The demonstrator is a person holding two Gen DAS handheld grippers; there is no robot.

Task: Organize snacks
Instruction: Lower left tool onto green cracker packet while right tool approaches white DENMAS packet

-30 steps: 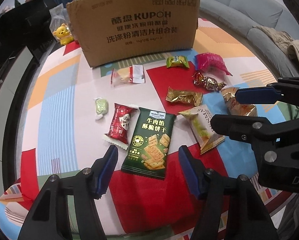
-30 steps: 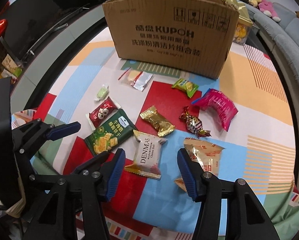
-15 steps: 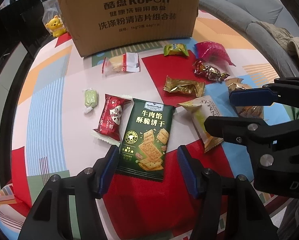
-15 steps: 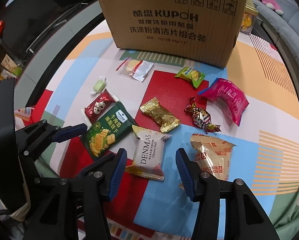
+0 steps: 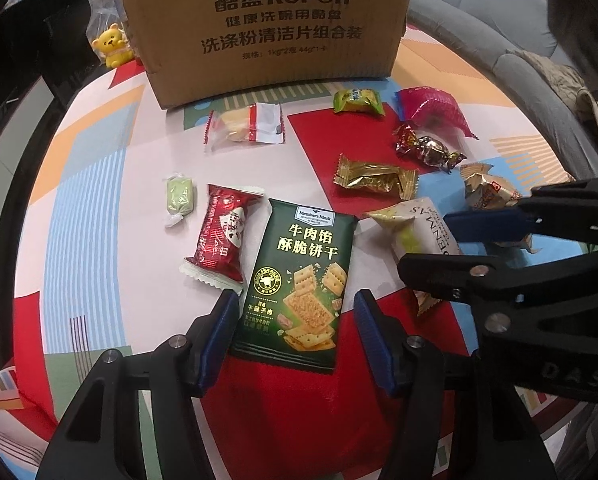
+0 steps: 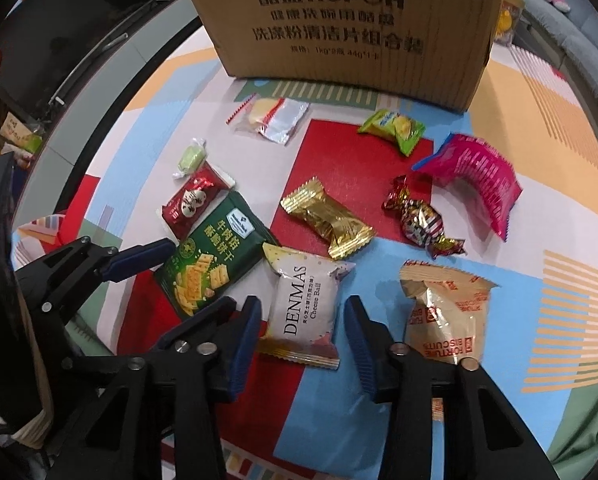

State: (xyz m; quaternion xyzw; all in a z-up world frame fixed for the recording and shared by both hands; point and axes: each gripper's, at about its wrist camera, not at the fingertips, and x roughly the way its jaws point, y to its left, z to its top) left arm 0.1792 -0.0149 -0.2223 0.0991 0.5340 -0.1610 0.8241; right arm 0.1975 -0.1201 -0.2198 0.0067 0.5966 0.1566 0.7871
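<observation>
green cracker pack point(image 5: 299, 280), lengthwise toward box point(image 5: 267, 28)

The right tongs point(image 6: 301, 328), their jaws just closing, straddle the white DENMAS packet point(image 6: 305, 308) without yet pressing it, on the colourful worktop point(image 6: 379, 420) below the cardboard box point(image 6: 351, 20).

A colourful geometric-patterned surface point(image 5: 99, 184) carries a KUPOH cardboard box point(image 5: 267, 24); wrapped snacks lie scattered before the box, a green cracker packet point(image 5: 299, 280) farthest from it.
</observation>
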